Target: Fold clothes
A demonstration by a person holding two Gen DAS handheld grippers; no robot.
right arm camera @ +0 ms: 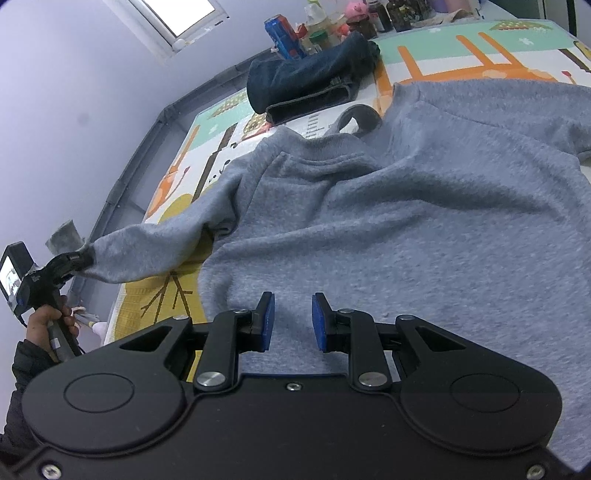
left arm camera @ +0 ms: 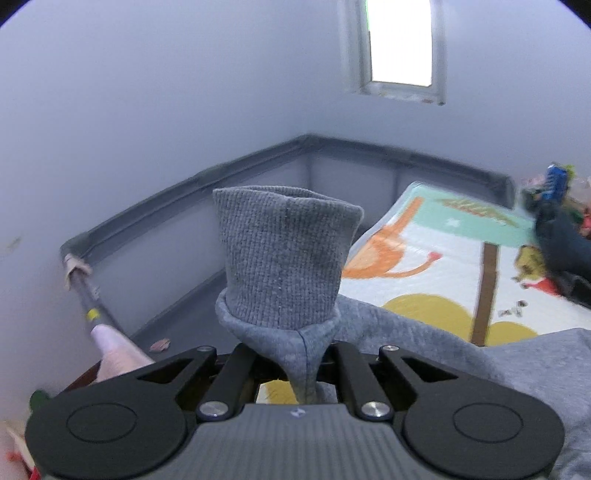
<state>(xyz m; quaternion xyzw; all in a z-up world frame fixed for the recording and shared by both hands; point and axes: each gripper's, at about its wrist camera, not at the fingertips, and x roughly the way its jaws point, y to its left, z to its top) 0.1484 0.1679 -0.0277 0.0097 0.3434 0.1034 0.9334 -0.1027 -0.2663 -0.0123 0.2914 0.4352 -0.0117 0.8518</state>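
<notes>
Printed in orange, teal, yellow and white, a padded cartoon play mat (right arm camera: 413, 48) carries everything, with a grey padded rail (right arm camera: 147, 136) along its left edge and far side below pale walls. Spread over most of the mat lies a grey fleece sweatshirt (right arm camera: 424, 221), its ribbed collar (right arm camera: 325, 146) toward the far edge and its body reaching the near edge, directly under the right gripper (right arm camera: 293, 320). That gripper hovers low above the sweatshirt's lower body with its blue pads (right arm camera: 266, 319) parted by a narrow gap and nothing clamped between them; whether they touch the cloth cannot be told. The sweatshirt's left sleeve (right arm camera: 147, 254) stretches out past the mat's left edge to the left gripper (left arm camera: 302, 384), whose jaws are pinched tight on the sleeve just behind its ribbed grey cuff (left arm camera: 284, 258), which stands up beyond the fingers. A person's hand (right arm camera: 48, 325) in a dark sleeve holds that gripper's handle. Near the far edge sits a folded dark blue denim garment (right arm camera: 306, 81), apart from the sweatshirt's collar, and behind it, at the far corner, a blue drink can (right arm camera: 282, 35) among small bottles and toys (right arm camera: 369, 18).
</notes>
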